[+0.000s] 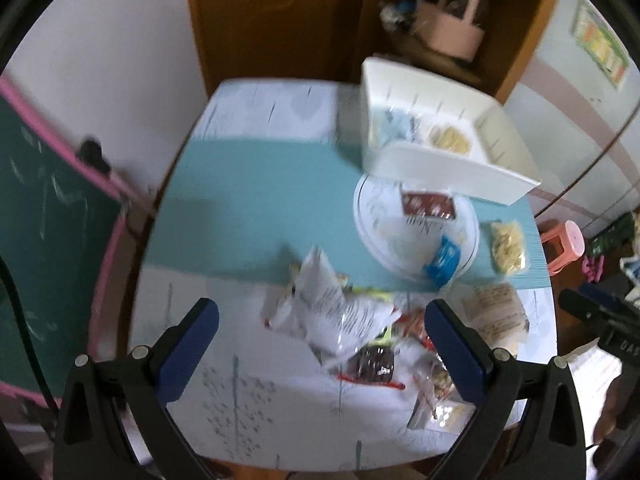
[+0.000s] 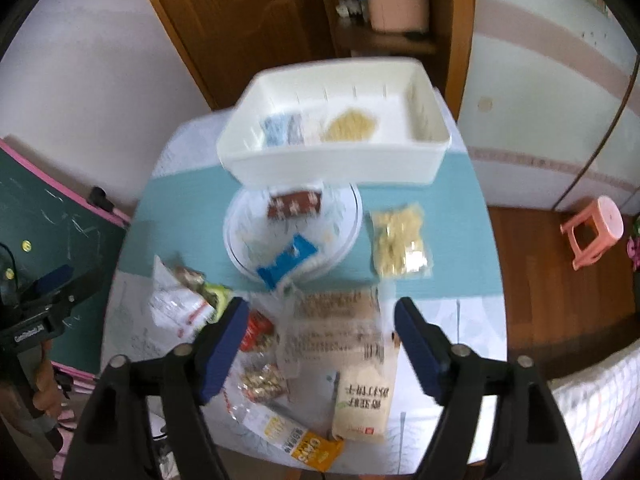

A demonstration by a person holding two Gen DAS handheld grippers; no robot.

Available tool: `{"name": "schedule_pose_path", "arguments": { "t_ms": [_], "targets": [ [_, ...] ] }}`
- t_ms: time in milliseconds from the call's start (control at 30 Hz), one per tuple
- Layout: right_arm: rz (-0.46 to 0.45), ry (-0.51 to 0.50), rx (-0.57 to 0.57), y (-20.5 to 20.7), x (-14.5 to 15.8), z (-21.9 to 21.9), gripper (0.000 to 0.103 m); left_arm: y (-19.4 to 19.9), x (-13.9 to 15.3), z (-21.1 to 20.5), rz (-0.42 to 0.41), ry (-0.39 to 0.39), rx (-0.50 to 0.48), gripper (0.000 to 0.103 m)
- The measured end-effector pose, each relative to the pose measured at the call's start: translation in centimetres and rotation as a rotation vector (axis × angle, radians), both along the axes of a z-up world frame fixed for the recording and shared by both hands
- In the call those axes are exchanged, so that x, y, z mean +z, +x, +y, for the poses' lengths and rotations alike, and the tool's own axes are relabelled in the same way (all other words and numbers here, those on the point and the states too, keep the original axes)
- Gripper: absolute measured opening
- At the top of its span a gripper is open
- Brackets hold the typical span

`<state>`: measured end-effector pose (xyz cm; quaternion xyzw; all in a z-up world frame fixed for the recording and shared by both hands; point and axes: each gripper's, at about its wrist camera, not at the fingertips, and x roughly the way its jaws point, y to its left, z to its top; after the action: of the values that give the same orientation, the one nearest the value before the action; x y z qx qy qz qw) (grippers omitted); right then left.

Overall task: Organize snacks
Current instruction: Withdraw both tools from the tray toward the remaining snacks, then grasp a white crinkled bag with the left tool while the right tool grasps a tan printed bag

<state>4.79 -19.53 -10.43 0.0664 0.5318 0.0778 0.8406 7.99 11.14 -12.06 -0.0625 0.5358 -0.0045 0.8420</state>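
Note:
My left gripper (image 1: 320, 314) hangs open above a crumpled white snack packet (image 1: 332, 312), with nothing between its blue pads. In the right wrist view my right gripper (image 2: 320, 310) is open too, above a long beige packet (image 2: 344, 320) that lies flat. Red (image 2: 256, 328), nut (image 2: 264, 380) and orange (image 2: 304, 444) packets lie around it. A white bin (image 2: 336, 160) at the far side holds a blue packet (image 2: 280, 128) and a yellow one (image 2: 352, 124). In front of it, a white plate (image 2: 248, 240) carries a brown packet (image 2: 294, 204) and a blue packet (image 2: 288, 262). A yellow snack bag (image 2: 400, 240) lies to its right.
The table (image 2: 440, 208) has a teal and white cloth and ends close in front of me. A green chalkboard (image 2: 52, 224) stands at the left, a pink stool (image 2: 596, 228) on the wooden floor at the right. Behind the bin are a wooden door (image 2: 240, 20) and a shelf with a pink basket (image 2: 396, 4).

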Motion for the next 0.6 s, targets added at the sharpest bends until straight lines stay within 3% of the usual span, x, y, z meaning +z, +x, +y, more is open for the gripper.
{"name": "schedule_pose_path", "arguments": {
  "t_ms": [167, 333, 600],
  "targets": [
    [0.061, -0.050, 0.026, 0.5, -3.8, 0.5, 0.096, 0.4, -3.7, 0.9, 0.072, -0.068, 0.068, 0.102],
    [0.113, -0.079, 0.037, 1.6, -6.8, 0.6, 0.099, 1.8, -7.4, 0.6, 0.155, -0.131, 0.118, 0.102],
    [0.197, -0.094, 0.040, 3.1, -10.2, 1.1, 0.103, 3.7, -11.6, -0.3, 0.266, -0.122, 0.199, 0.102]
  ]
}}
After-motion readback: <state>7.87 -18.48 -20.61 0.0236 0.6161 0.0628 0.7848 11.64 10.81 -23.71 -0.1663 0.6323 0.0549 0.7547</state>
